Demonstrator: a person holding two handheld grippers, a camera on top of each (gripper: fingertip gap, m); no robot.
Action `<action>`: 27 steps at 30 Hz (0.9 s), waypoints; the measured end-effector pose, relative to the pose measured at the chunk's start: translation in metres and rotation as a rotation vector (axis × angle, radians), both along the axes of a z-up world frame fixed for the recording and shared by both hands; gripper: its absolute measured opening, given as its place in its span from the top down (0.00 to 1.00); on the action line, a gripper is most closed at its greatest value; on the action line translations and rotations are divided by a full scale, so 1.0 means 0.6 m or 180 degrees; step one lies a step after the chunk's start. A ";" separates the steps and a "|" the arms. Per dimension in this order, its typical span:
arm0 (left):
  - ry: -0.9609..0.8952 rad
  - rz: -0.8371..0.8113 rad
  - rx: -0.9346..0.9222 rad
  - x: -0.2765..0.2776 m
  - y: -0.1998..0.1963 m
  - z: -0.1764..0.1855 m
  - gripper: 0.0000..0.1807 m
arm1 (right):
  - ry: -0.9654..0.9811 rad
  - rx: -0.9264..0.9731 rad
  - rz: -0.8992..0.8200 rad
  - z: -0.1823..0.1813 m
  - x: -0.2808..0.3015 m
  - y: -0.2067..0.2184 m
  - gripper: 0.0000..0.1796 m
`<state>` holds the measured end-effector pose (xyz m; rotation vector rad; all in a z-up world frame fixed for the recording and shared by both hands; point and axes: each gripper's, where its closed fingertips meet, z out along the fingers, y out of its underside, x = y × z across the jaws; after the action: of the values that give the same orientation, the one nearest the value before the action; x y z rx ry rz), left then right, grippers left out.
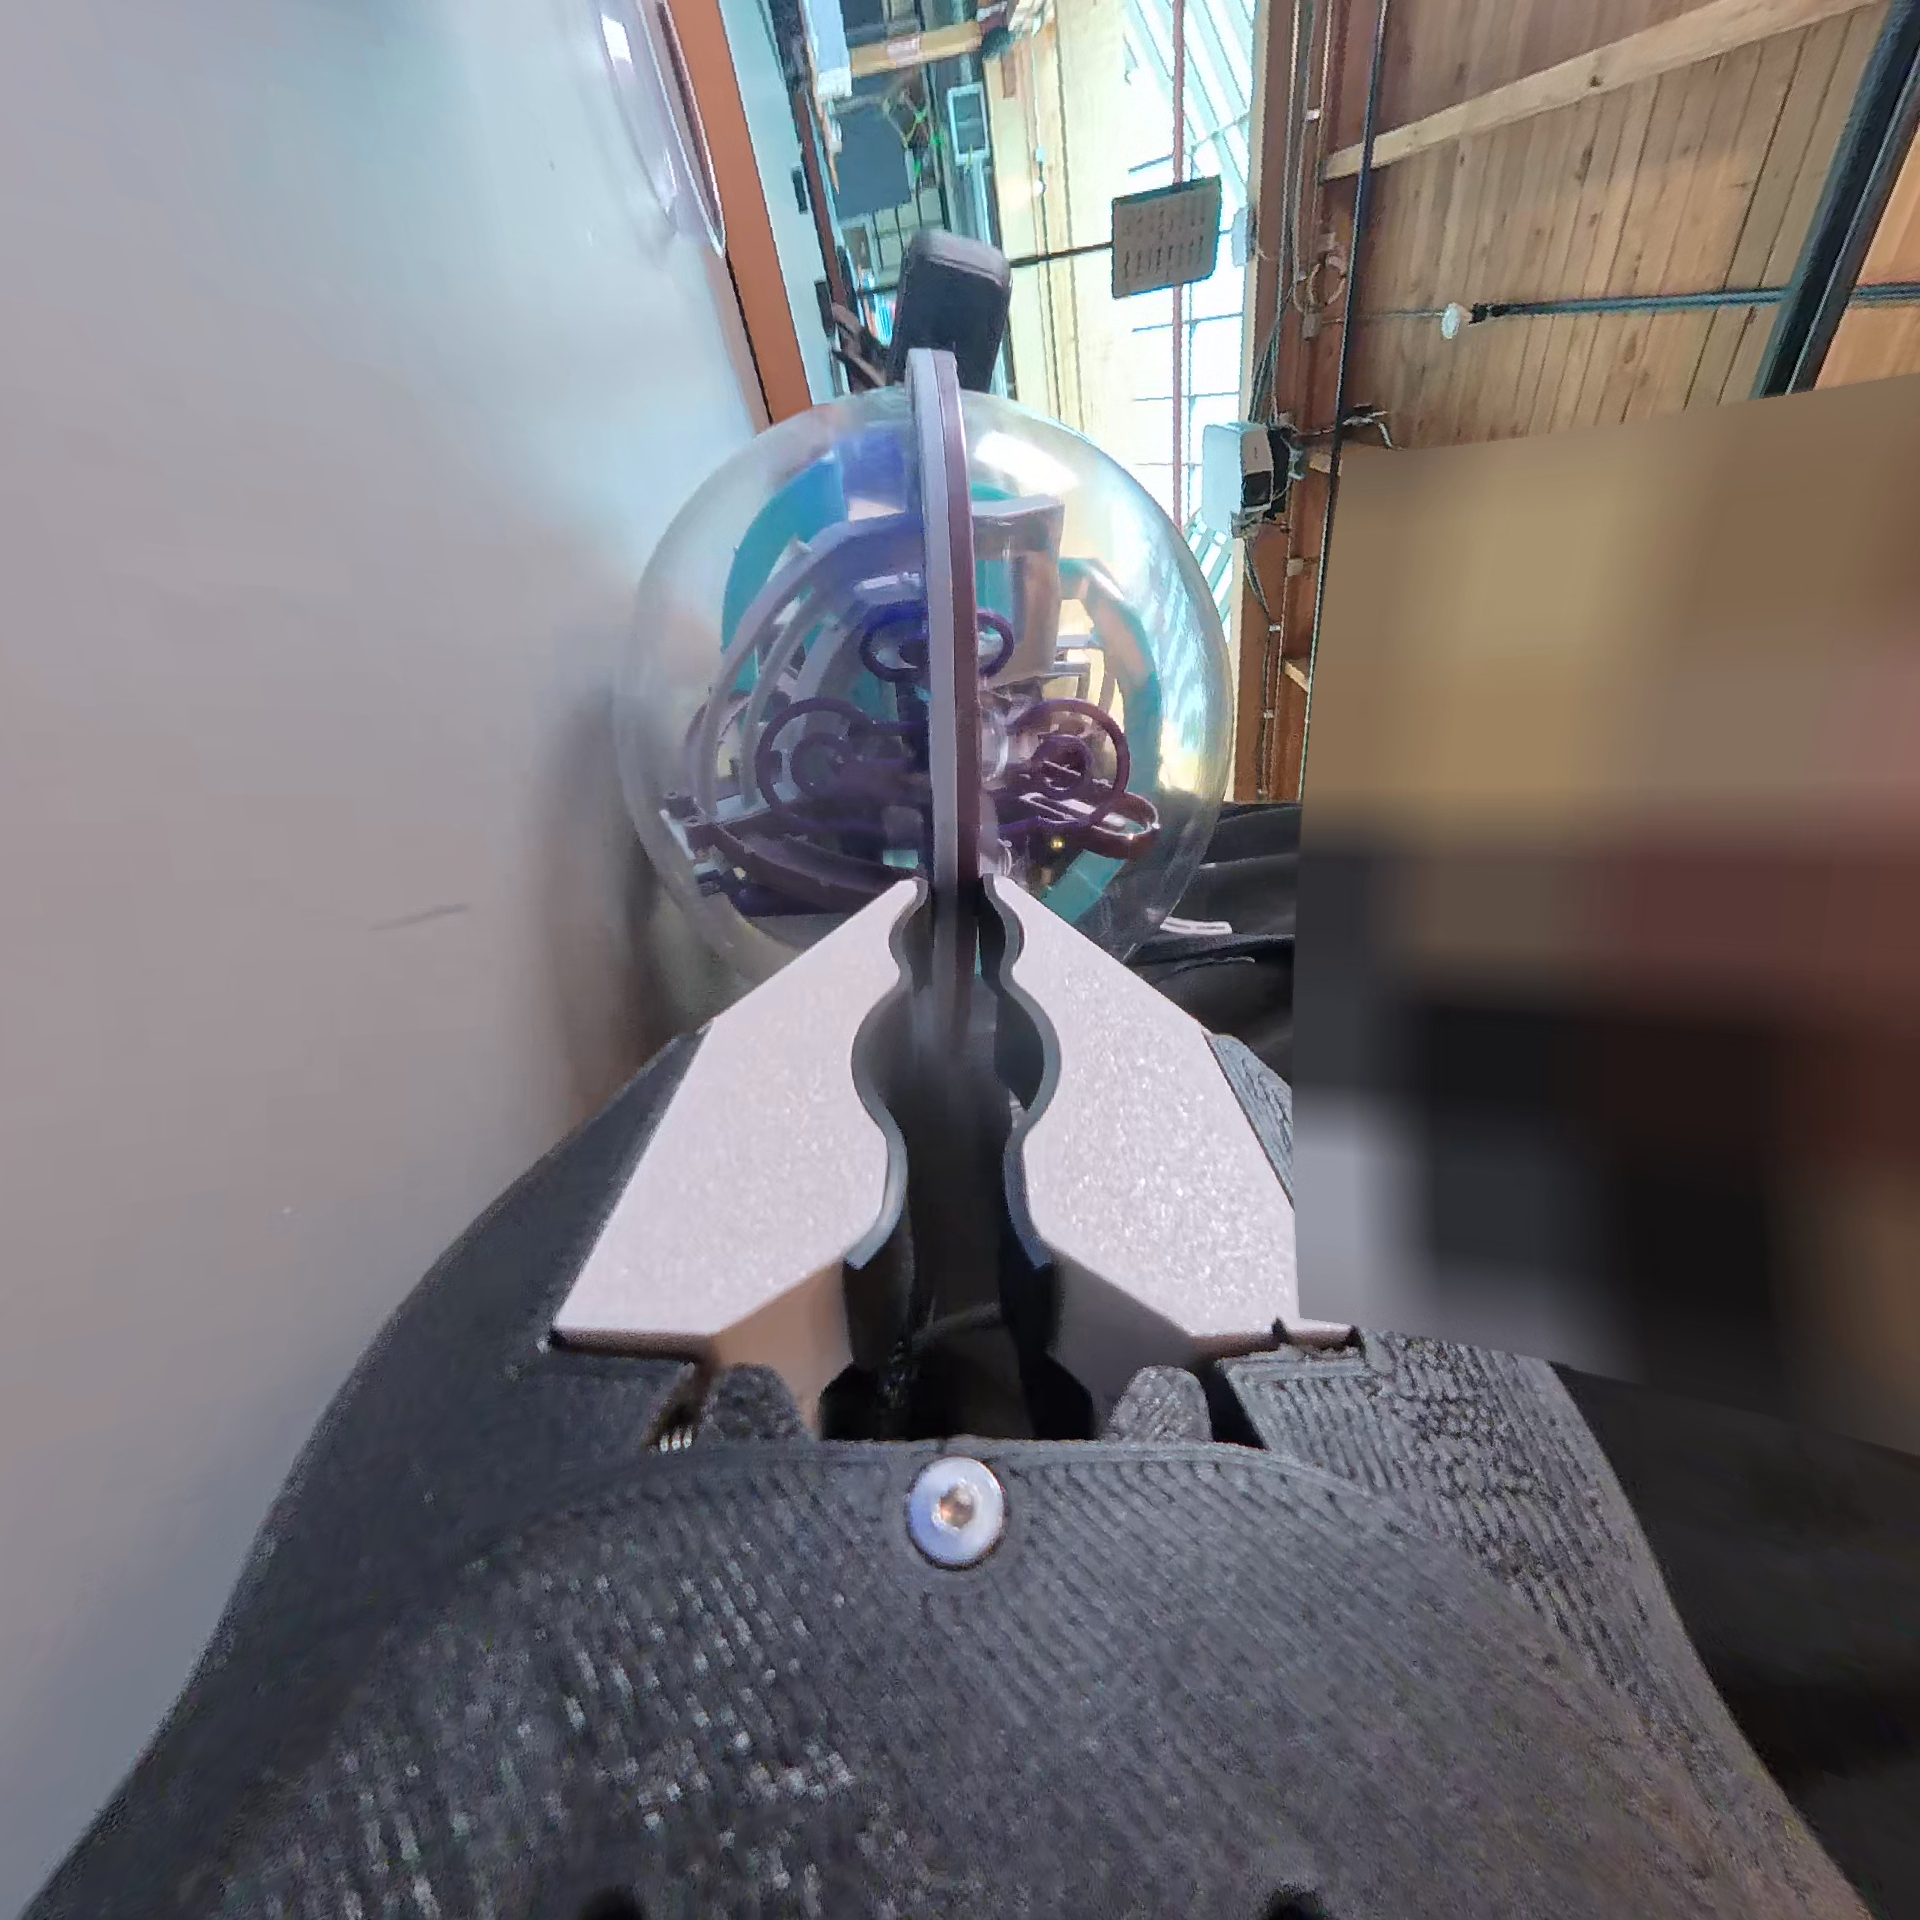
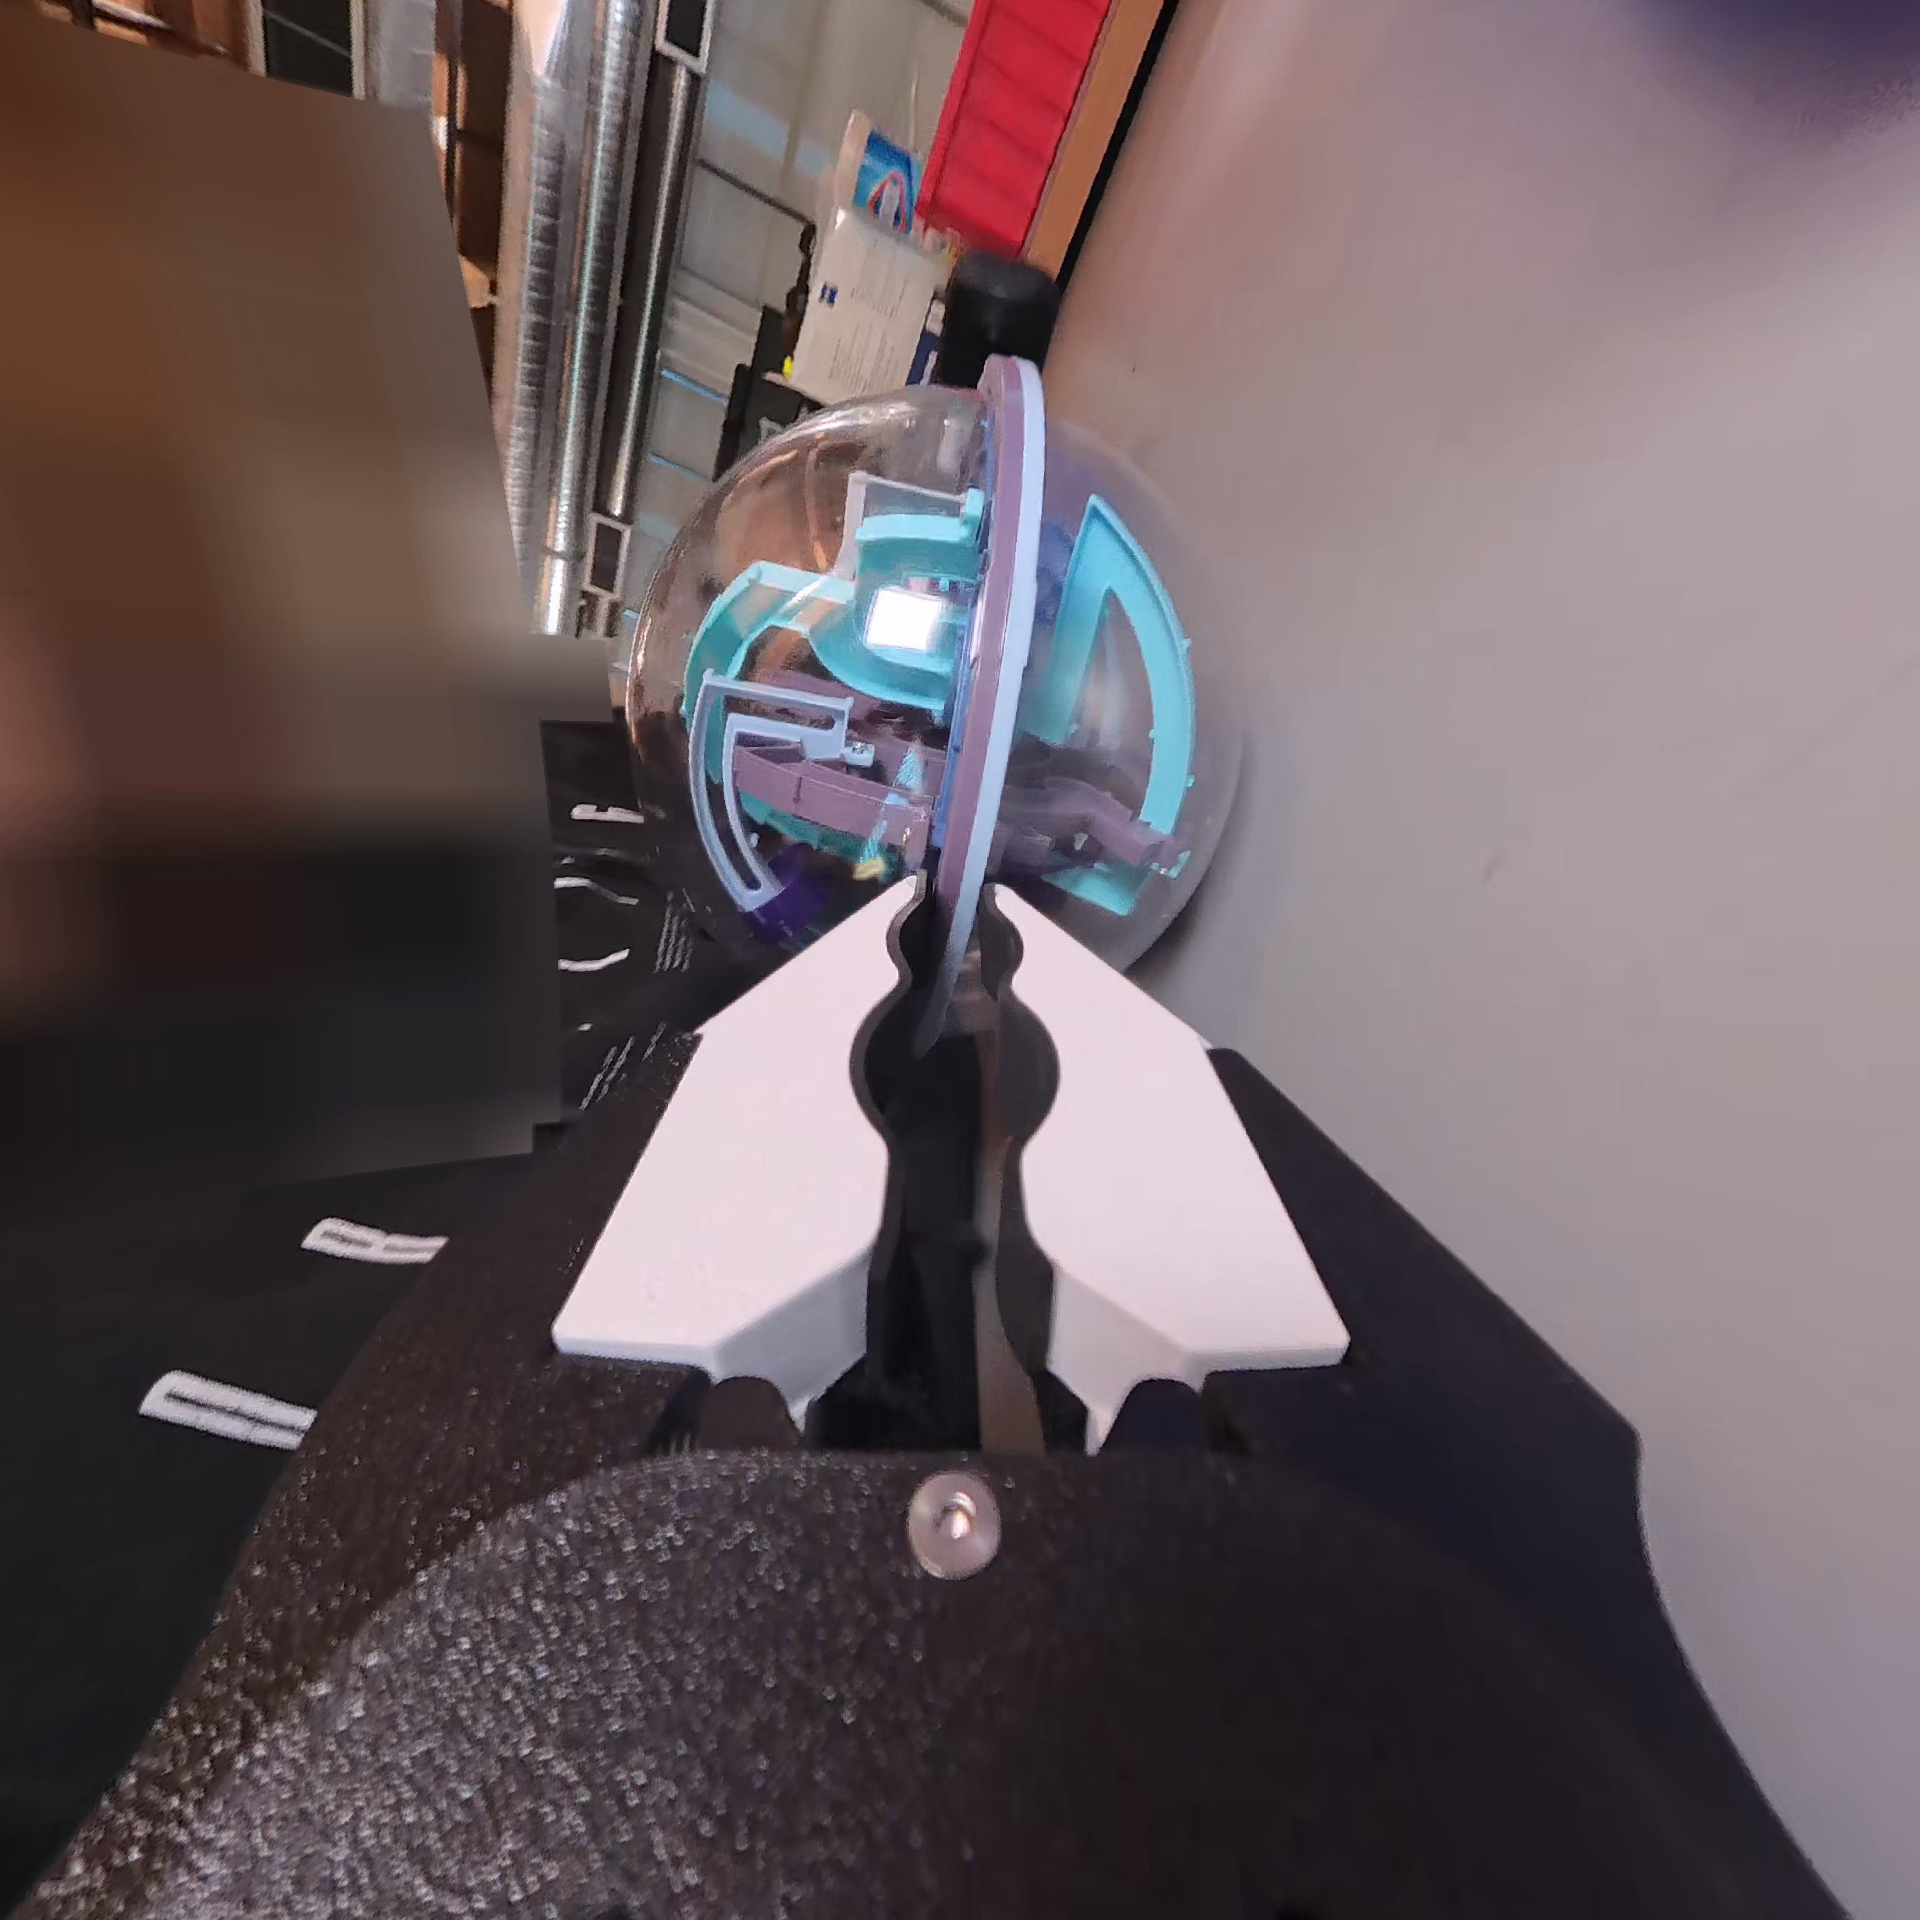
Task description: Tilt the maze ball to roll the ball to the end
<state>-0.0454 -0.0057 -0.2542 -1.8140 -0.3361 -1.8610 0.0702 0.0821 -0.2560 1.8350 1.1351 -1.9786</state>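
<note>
Between the two grippers, the clear maze ball [image 1: 925, 665] hangs beside the grey worktop [image 1: 312, 727], held by its flat purple rim [image 1: 948, 623]. The left gripper [image 1: 950, 883] and right gripper [image 2: 958, 888] pinch that rim from opposite sides. Tilting therefore means both hands turning together; the small ball inside cannot be made out.

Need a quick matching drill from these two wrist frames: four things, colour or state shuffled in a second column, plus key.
Things
1. maze ball
2. rim
3. left gripper
4. curved tracks

Colour or state
A. teal
B. shut on the rim
C. clear shell, held between both grippers
D. purple-grey band, seen edge-on

Pairs: 1-C, 2-D, 3-B, 4-A. The right gripper clamps the rim from the opposite side.
</note>
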 end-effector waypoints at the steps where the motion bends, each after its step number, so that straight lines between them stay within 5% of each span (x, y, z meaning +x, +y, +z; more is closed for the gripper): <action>1: 0.0010 0.0067 0.0052 -0.002 0.003 0.000 0.96 | 0.0030 0.0081 -0.0066 0.000 -0.005 0.007 0.96; 10: 0.0252 0.0490 0.0405 -0.018 0.017 0.002 0.96 | 0.0454 0.1534 -0.0605 0.015 -0.018 0.030 0.90; 17: 0.0357 0.0623 0.0533 -0.024 0.028 0.005 0.97 | 0.0902 0.2385 -0.0862 0.088 -0.003 0.032 0.92; 27: 0.0296 0.0837 0.0679 -0.026 0.041 0.015 0.97 | 0.1737 0.2832 -0.0649 0.186 -0.094 -0.134 1.00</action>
<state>-0.0611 0.0191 -0.2452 -1.6210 -0.3127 -1.5644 0.0137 0.0017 -0.1443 1.8119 2.3793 -2.3942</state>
